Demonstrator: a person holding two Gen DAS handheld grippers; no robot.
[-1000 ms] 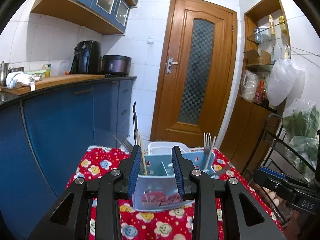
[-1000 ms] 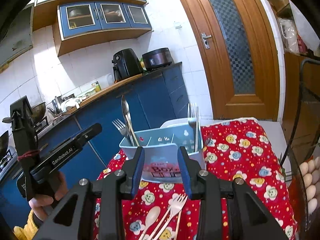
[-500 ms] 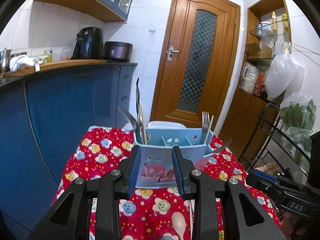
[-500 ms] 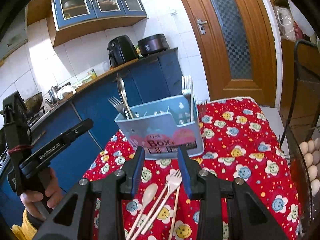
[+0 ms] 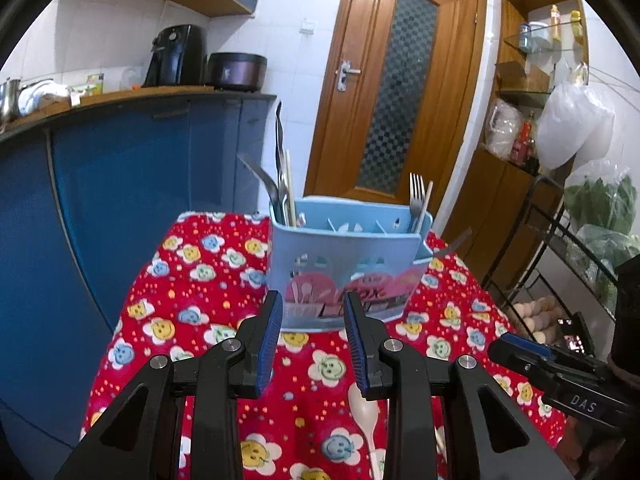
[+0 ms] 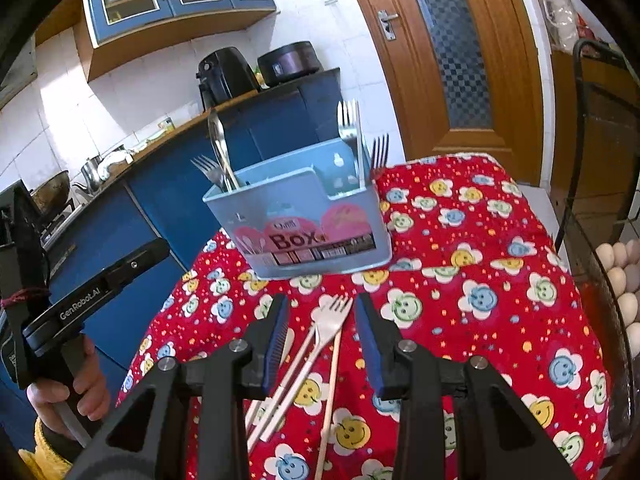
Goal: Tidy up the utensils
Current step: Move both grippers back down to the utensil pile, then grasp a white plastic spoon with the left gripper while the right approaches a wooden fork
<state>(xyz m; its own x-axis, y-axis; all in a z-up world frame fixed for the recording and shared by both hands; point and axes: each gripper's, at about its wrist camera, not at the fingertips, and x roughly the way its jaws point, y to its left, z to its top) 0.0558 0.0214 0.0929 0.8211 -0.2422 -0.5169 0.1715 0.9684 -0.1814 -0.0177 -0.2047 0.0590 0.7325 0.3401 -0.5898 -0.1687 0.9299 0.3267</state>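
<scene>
A light blue utensil box (image 5: 344, 268) (image 6: 308, 220) stands on the red flowered tablecloth (image 5: 192, 280) (image 6: 500, 280). It holds metal forks (image 6: 349, 128) and a spoon (image 6: 218, 144) upright. My left gripper (image 5: 314, 308) is open and empty, just in front of the box. My right gripper (image 6: 320, 312) is open and empty, above a white plastic fork (image 6: 326, 328) that lies on the cloth with a wooden chopstick (image 6: 332, 392) beside it. A white plastic spoon (image 5: 366, 412) lies on the cloth in the left wrist view.
A blue kitchen counter (image 5: 100, 184) runs along the left of the table. A wooden door (image 5: 396, 92) is behind. A wire rack with eggs (image 6: 616, 276) and greens (image 5: 600, 216) stands to the right.
Both grippers have pulled back from the box and tilted down. The box, which sat between the left fingers, now stands clear of them on the cloth. The loose utensils have come into view.
</scene>
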